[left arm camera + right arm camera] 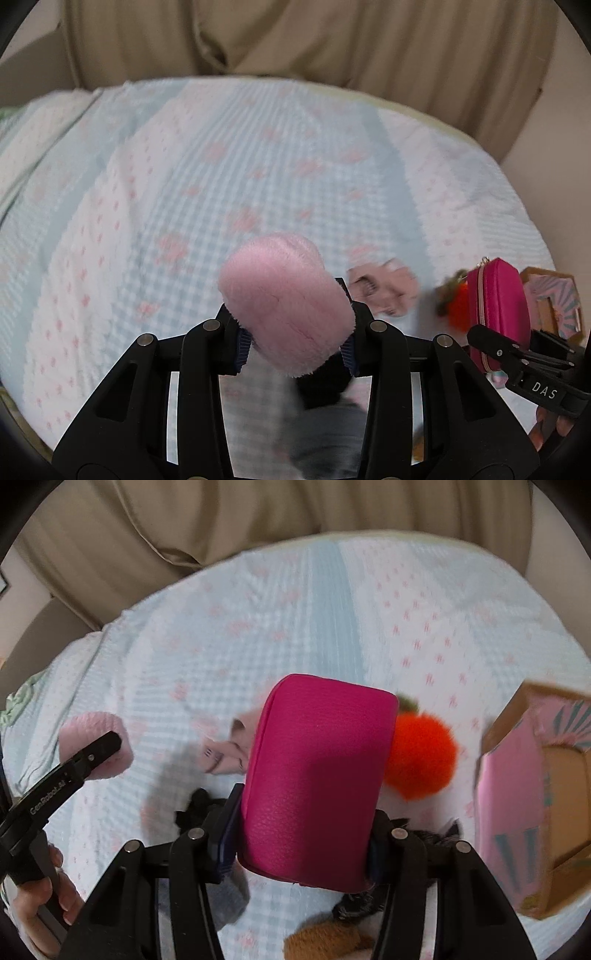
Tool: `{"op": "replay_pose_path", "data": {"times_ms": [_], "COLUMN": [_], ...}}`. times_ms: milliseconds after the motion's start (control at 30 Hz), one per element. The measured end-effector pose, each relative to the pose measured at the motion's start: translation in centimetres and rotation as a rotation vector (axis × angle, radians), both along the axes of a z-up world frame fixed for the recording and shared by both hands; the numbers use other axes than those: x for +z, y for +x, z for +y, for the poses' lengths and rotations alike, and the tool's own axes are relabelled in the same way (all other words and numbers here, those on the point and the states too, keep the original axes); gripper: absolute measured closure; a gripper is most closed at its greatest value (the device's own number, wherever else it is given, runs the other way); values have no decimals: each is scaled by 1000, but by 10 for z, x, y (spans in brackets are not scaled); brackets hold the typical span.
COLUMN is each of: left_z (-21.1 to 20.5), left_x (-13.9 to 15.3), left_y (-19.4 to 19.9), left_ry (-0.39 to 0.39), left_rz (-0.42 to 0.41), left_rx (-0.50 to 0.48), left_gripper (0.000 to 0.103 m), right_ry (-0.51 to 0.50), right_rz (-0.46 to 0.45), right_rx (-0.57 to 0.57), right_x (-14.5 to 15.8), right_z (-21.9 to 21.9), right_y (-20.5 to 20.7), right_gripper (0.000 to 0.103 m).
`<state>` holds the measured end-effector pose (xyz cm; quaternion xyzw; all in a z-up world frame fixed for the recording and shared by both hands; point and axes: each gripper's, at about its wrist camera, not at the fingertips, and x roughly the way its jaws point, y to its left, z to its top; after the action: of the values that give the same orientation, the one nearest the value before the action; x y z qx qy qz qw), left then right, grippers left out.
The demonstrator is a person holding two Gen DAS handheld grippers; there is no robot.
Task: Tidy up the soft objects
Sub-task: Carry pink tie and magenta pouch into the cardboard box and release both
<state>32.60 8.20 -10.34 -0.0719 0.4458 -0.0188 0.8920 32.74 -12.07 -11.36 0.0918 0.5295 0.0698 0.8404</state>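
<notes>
We carry the fluffy pink plush roll (286, 308) clamped in our left gripper (295, 341) and the magenta leatherette zip pouch (317, 775) clamped in our right gripper (301, 843); next, likely, we lower the pouch into the pink cardboard box (517, 794) just right of it.

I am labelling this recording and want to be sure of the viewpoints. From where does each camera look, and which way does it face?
Left wrist view: sits on the left gripper, faces forward over the quilted pastel bedspread; its jaws clamp a fluffy pale pink plush piece.
Right wrist view: sits on the right gripper, faces the same bedspread; its jaws clamp a magenta zippered leather pouch; the person's left hand shows.
Shared: both held things, a fuzzy orange ball, a pink cardboard box.
</notes>
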Motion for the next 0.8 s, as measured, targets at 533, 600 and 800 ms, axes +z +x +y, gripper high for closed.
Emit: {"op": "replay_pose_path", "data": {"times_ms": [533,600,800], "left_z": [-235,-274,-363], "left_x": [114,114,93], "left_y": [-1,-2,-8], "left_ry": [-33,-44,-49], "left_rz": [-102,-87,-23], "left_rx": [-355,-405,-514], "left_gripper": [68,68,68], "right_ry": [-74,-85,-132], "right_rz": [-179,-168,-96], "right_rx": [-172,-204,-301], "right_x": [124,124,109], "right_z": [-171,-195,-272], "right_y": [-45,-52,-65], "right_gripper": [53,53,53]}}
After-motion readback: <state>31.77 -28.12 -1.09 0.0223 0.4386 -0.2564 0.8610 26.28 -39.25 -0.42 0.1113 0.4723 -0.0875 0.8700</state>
